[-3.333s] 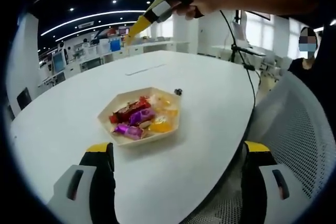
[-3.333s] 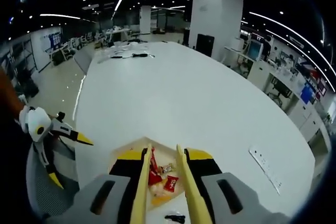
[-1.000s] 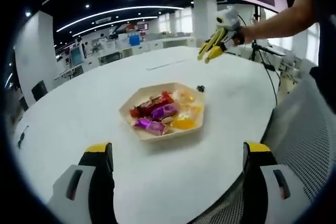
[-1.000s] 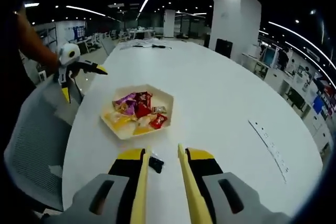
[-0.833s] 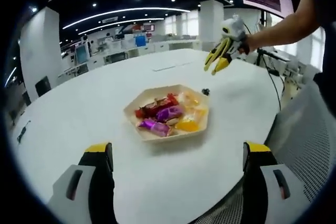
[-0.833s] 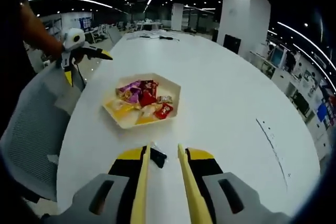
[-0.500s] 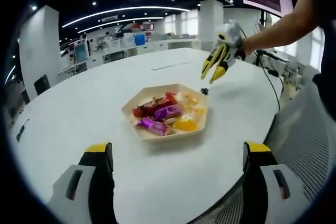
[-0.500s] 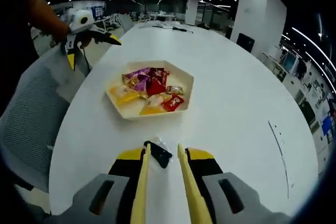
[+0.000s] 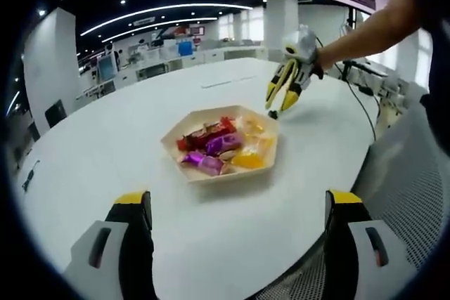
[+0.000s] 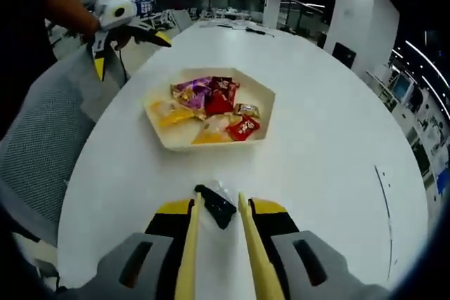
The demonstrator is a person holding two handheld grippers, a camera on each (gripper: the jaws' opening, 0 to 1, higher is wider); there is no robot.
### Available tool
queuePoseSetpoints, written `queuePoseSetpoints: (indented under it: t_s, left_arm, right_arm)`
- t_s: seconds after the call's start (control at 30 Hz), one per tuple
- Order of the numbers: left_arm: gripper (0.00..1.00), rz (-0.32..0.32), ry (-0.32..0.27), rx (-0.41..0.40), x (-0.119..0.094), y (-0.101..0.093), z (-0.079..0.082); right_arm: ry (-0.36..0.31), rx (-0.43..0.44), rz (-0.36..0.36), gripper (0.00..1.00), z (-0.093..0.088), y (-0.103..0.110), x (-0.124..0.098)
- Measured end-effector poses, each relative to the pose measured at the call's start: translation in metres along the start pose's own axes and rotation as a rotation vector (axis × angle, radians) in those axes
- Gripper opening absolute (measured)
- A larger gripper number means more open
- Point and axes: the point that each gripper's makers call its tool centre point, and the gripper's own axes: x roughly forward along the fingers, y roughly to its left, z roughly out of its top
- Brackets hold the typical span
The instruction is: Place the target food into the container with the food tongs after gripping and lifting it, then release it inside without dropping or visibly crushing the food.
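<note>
A pale hexagonal tray point(image 9: 226, 176) of wrapped candies in red, purple and orange stands on the white table. A small black-wrapped candy point(image 10: 216, 206) lies on the table just outside the tray point(image 10: 204, 147). My right gripper point(image 10: 219, 199) carries two yellow tong blades, and their tips stand on either side of this candy with a gap still showing. In the left gripper view the right gripper point(image 9: 283, 90) points steeply down at the tray's far right corner. My left gripper point(image 9: 238, 200) hovers near the table's edge, jaws wide apart and holding nothing. It also appears as the left gripper point(image 10: 116, 19) in a hand.
A grey mesh chair point(image 9: 411, 187) stands against the table's rounded edge, seen again as the chair point(image 10: 35, 152). A person's forearm point(image 9: 365, 22) reaches over the table. The white table point(image 10: 323, 138) stretches bare beyond the tray.
The right gripper has come down and forward to the black candy, which now lies between the tong tips. The tray and its candies have not moved.
</note>
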Motion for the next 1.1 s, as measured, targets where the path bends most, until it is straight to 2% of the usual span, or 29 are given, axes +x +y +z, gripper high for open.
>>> queuePoseSetpoints:
  t_s: [0.17, 0.2, 0.23, 0.47, 0.53, 0.77, 1.1]
  left_arm:
    - [0.99, 0.002, 0.002, -0.008, 0.0, 0.001, -0.001]
    - [0.99, 0.001, 0.002, -0.008, 0.0, 0.001, -0.001]
    - [0.99, 0.002, 0.002, -0.009, 0.0, 0.001, -0.001]
    - [0.98, 0.001, -0.007, -0.015, -0.001, 0.002, 0.001]
    - [0.98, -0.003, -0.006, -0.014, 0.0, 0.001, 0.0]
    - [0.98, -0.006, -0.01, -0.011, -0.001, 0.0, 0.001]
    - [0.98, -0.004, -0.015, -0.011, -0.001, 0.001, 0.001]
  right_arm:
    - [0.023, -0.004, 0.001, 0.29, -0.005, 0.001, 0.005]
    - [0.081, 0.038, -0.019, 0.29, -0.016, -0.002, 0.003]
    - [0.04, 0.052, -0.014, 0.29, -0.011, -0.002, 0.004]
    - [0.088, 0.118, -0.062, 0.27, -0.022, 0.001, -0.007]
    - [0.105, 0.165, -0.079, 0.26, -0.025, 0.001, -0.009]
    - [0.131, 0.183, -0.135, 0.23, -0.027, -0.004, -0.01]
    - [0.124, 0.22, -0.158, 0.22, -0.022, -0.009, -0.02]
